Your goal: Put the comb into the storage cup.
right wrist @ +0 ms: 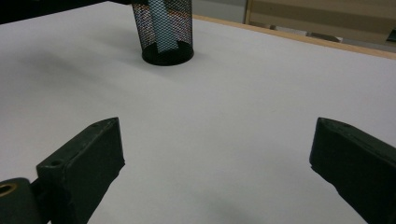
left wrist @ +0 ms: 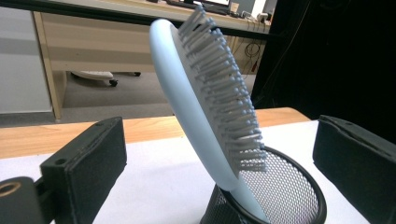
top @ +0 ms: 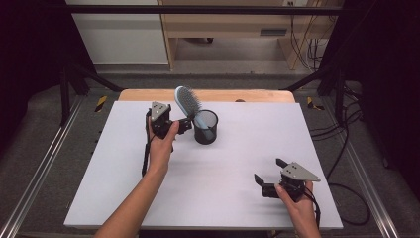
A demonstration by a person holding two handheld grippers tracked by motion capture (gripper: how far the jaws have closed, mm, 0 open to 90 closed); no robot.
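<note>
My left tool is wide open beside the hairbrush in the mesh cup. It looks light and stiff; I'd pinch its smooth blue back.

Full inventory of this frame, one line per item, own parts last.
hairbrush: 1, light blue with grey bristles, handle down in the cup, head leaning up and out toward the left
mesh cup: 1, black, upright on the mat, far centre
mat: 1, white, covers most of the table top
table: 1, light wood, edge shows beyond the mat
desk: 1, light wood, on the floor behind the table
cables: several, black, on the floor at right
left tool: 1, black, jaws open, beside the cup, hairbrush between the jaws but untouched
right tool: 1, black, jaws open, near right of the mat
</note>
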